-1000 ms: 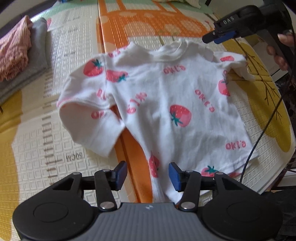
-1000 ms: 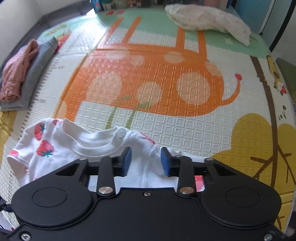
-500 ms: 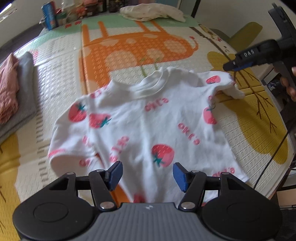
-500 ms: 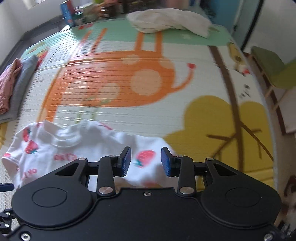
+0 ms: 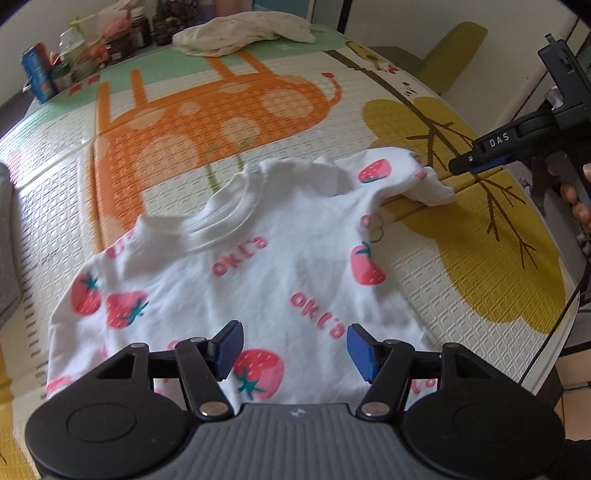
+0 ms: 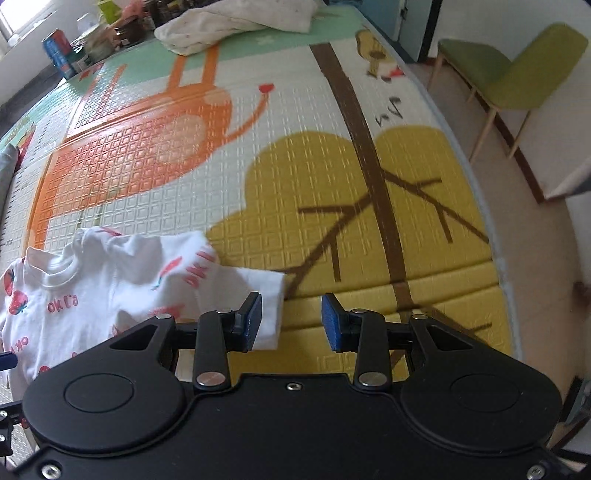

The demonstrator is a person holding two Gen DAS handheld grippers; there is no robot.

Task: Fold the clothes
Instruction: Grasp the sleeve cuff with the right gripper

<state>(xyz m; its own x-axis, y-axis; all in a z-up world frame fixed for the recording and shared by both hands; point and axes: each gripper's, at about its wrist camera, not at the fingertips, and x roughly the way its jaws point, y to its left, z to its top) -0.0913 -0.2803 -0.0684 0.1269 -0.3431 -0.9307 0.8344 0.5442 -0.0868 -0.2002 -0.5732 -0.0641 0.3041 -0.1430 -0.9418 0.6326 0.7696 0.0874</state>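
Note:
A small white T-shirt [image 5: 280, 258] printed with strawberries and pink letters lies spread on the play mat [image 5: 480, 277], collar toward the far side. My left gripper [image 5: 295, 347] hovers over its lower body. Its jaws are opening and the blue pads touch nothing. The shirt's right sleeve [image 5: 432, 188] sticks out over the yellow tree print. My right gripper [image 6: 291, 321] stands open just past the end of that sleeve [image 6: 266, 295]. Its left pad is beside the cuff and only bare mat shows between the pads. In the left wrist view the right gripper [image 5: 480, 162] hangs above the sleeve tip.
A cream cloth heap [image 5: 240, 33] lies at the mat's far end, with cans and jars [image 5: 37, 70] to its left. Grey folded clothing [image 5: 5, 240] sits at the left edge. A green chair [image 6: 517, 70] stands beyond the mat's right edge. A black cable [image 5: 554, 332] hangs there.
The left gripper has slid along over the shirt's body and its jaws have spread wider. The right gripper has moved from the collar out to the right sleeve's end.

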